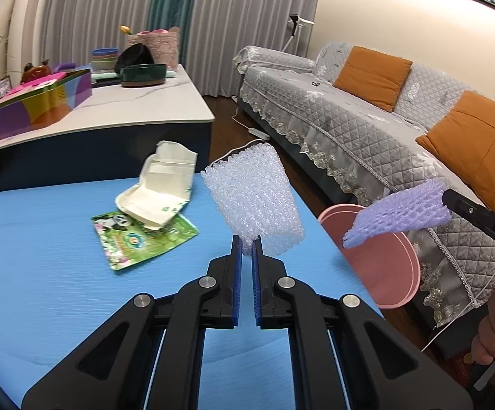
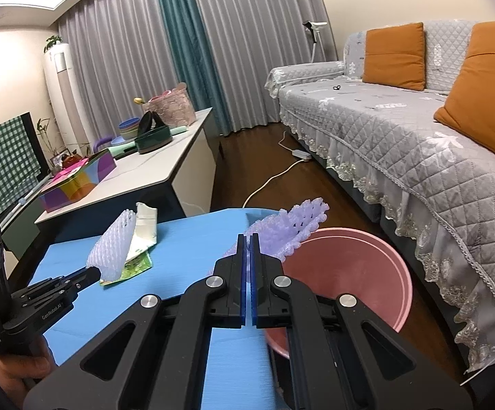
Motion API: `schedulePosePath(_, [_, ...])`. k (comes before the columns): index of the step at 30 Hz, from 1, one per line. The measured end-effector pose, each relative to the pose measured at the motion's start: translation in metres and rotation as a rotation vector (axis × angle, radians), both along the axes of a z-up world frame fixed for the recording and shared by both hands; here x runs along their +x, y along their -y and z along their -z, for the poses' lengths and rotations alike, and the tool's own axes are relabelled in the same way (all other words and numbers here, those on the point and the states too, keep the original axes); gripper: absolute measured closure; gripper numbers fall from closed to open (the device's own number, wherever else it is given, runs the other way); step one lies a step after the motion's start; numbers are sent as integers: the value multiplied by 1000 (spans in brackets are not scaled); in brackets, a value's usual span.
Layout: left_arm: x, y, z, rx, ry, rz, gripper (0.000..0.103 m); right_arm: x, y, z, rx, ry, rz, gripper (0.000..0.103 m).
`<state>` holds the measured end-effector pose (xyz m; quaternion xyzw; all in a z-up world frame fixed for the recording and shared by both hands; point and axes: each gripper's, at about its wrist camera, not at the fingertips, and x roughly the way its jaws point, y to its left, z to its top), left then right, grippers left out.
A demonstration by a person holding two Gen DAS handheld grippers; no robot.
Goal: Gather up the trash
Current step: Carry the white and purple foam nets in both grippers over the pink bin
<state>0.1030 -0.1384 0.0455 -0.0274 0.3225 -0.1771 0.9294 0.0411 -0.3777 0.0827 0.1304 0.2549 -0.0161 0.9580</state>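
My left gripper (image 1: 246, 244) is shut on a white foam net sleeve (image 1: 256, 194) and holds it above the blue table (image 1: 42, 273); it also shows in the right wrist view (image 2: 112, 249). My right gripper (image 2: 248, 239) is shut on a purple foam net sleeve (image 2: 291, 227) and holds it over the rim of the pink bin (image 2: 349, 273). In the left wrist view the purple sleeve (image 1: 401, 215) hangs above the bin (image 1: 384, 266). A crumpled white paper carton (image 1: 162, 191) and a green panda wrapper (image 1: 141, 239) lie on the table.
A white side table (image 1: 127, 109) behind holds a colourful box (image 1: 35, 106), bowls and a basket. A grey sofa (image 1: 367, 130) with orange cushions stands on the right. A white cable and power strip (image 2: 298, 153) lie on the wooden floor.
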Motion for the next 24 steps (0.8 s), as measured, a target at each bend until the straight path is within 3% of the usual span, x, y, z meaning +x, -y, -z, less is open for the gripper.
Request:
schedulePosePath(14, [2,44,8,8,-17,74,97,-3,33,1,-119,-7,101,101])
schedulePosePath(24, [9,85,13,11,-32,144,97,0,57,10,-135,-26,149,101])
